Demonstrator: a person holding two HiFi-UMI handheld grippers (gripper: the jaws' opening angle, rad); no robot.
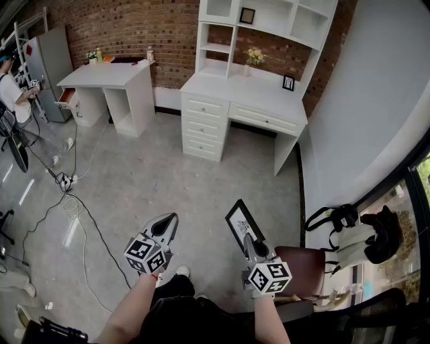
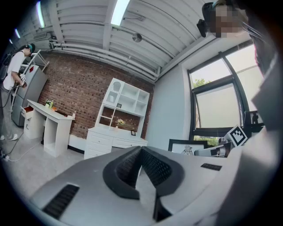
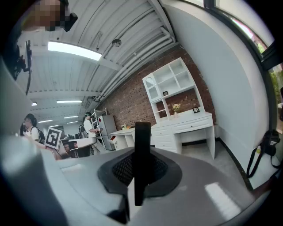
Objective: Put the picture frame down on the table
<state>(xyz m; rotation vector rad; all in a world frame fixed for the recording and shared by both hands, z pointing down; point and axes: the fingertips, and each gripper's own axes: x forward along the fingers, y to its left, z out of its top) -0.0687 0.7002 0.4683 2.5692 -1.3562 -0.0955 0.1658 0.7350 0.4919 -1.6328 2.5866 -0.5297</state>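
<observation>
Starting at my left, the left claw (image 1: 166,227) is pinched together on nothing, so it offers no support. Beside it the picture frame (image 1: 239,222), thin and black-edged with a pale flat face, stands tilted over bare floor, nipped by one edge in the right claw (image 1: 248,242). I reckon that narrow hard rim could pivot or slip from the ribbed pads before I reach the white desk (image 1: 259,94), well apart ahead.

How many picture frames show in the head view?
3. Held frame in the right tongs; shelf frame on the hutch's top shelf; desk frame on the white desk. Others may be hidden.
</observation>
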